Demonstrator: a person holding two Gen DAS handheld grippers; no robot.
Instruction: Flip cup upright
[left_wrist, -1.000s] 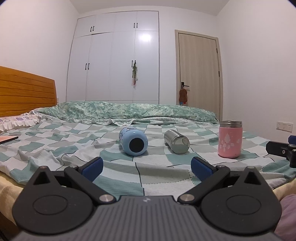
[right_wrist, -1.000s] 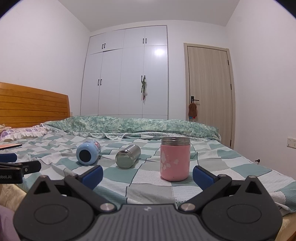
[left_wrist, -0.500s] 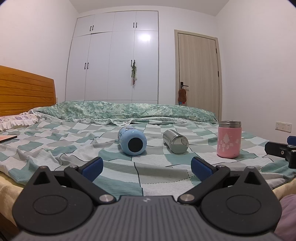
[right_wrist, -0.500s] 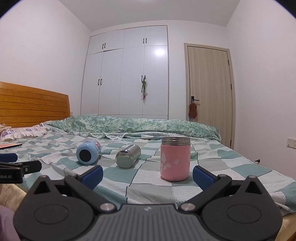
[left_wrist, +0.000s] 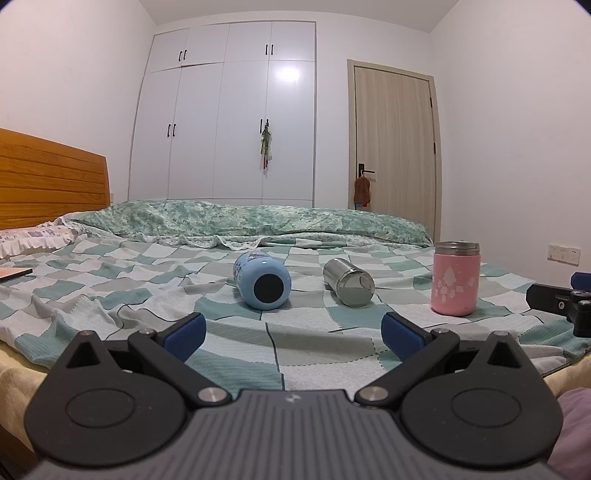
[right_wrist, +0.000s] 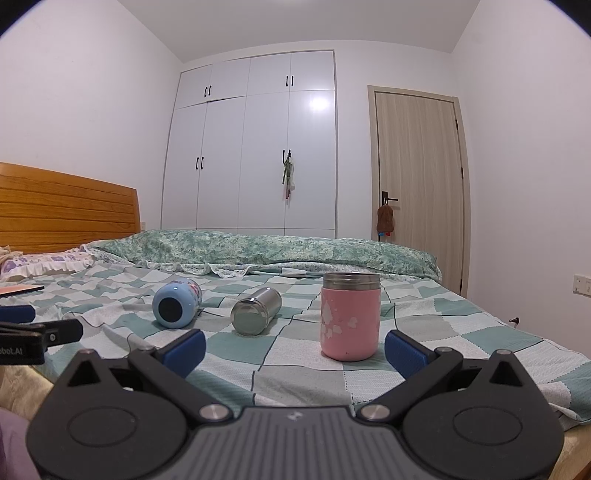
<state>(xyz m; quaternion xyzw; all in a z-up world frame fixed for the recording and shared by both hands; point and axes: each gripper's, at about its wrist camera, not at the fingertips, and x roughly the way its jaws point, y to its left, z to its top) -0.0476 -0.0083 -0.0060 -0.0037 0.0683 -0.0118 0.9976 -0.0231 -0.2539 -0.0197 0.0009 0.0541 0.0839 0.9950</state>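
On a checked bedspread (left_wrist: 110, 280), a blue cup (left_wrist: 263, 279) lies on its side, base toward the grippers, beside a toppled steel cup (left_wrist: 349, 282); a pink cup (left_wrist: 456, 278) stands upright at right. The left gripper (left_wrist: 291, 328) and right gripper (right_wrist: 295, 345) hover at the bed's near edge, fingers spread wide, holding nothing.

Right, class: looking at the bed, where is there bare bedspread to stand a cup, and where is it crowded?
Free: the checked bedspread right of the upright pink cup, and the strip between the cups and the green quilt. Crowded: the middle, where the lying blue cup and steel cup sit close together beside the pink one.
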